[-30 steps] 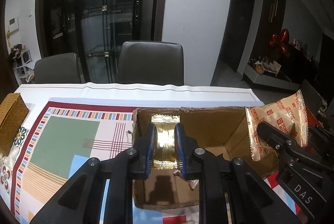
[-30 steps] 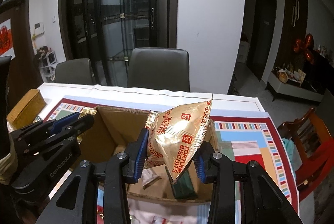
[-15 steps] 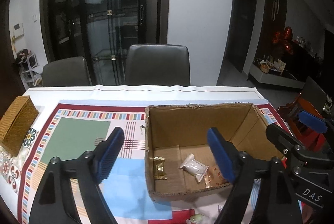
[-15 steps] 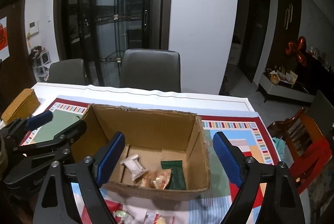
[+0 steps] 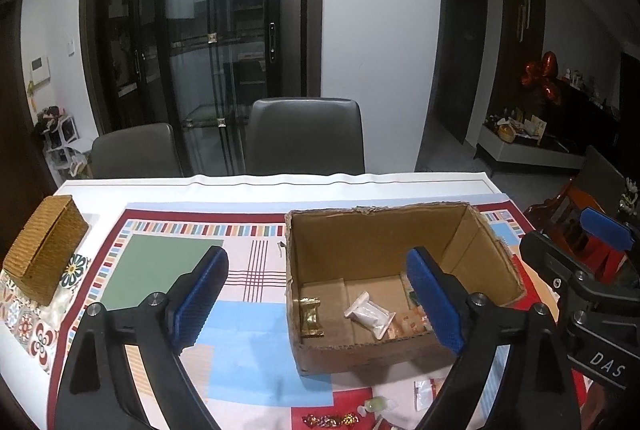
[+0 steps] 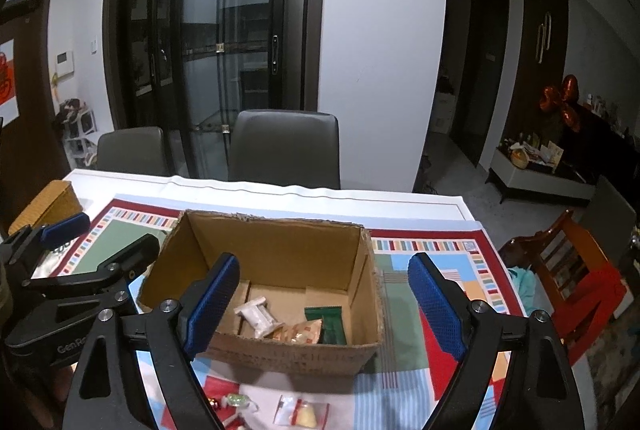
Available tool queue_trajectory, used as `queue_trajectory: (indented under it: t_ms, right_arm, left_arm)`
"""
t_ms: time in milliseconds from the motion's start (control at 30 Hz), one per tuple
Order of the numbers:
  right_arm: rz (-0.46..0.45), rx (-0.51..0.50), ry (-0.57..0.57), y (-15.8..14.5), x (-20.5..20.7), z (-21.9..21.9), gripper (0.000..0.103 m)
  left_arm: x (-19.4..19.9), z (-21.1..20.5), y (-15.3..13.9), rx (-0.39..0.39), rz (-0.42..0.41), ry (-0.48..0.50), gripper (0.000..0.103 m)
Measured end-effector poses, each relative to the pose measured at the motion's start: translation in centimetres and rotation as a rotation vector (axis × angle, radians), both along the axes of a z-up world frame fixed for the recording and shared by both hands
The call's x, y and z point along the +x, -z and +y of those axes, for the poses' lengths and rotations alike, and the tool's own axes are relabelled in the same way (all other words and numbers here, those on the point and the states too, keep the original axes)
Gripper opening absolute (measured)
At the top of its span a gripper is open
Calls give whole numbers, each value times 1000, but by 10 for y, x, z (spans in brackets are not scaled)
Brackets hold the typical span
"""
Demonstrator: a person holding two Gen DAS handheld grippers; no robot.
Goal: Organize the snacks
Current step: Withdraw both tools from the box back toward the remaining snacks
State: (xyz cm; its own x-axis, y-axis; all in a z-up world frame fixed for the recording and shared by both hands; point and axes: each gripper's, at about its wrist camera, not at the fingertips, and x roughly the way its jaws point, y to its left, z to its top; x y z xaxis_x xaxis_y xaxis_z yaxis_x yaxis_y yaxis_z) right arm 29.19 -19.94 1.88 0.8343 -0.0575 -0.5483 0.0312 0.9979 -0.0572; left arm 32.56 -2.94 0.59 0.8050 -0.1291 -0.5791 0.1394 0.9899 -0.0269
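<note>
An open cardboard box (image 5: 384,230) (image 6: 276,234) stands on the patterned tablecloth. Inside lie a gold wrapped snack (image 5: 310,316), a white packet (image 5: 370,314) (image 6: 256,316), an orange fortune biscuit bag (image 6: 302,332) and a green packet (image 6: 330,324). My left gripper (image 5: 316,304) is open and empty above the box's near left side. My right gripper (image 6: 326,304) is open and empty above the box's near right side. Loose small snacks lie in front of the box: a green candy (image 5: 374,406) (image 6: 236,400) and a clear packet (image 5: 424,390) (image 6: 300,410).
A woven wicker box (image 5: 44,250) (image 6: 48,199) stands at the table's left edge. Two grey chairs (image 5: 306,135) stand behind the far edge. A red wooden chair (image 6: 576,278) is to the right of the table.
Both grippers have opened and let go: the gold snack and the fortune biscuit bag now lie in the box. Both grippers have drawn back and up from the box.
</note>
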Motion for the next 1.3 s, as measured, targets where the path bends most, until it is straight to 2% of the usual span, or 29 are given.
queue_trajectory:
  t_ms: [300, 600, 933, 1300]
  right_arm:
    - [-24, 0, -4, -12, -17, -1, 87]
    - [-18, -21, -7, -12, -36, -2, 87]
    - [33, -22, -17, 4, -59, -2, 87]
    - [124, -27, -27, 29, -77, -3, 87]
  left_arm:
    - [-23, 2, -12, 7, -9, 9, 91]
    - [-42, 5, -14, 21, -4, 17, 91]
    - [-69, 5, -6, 45, 16, 31, 91]
    - [-94, 2, 20, 88, 81, 65, 91]
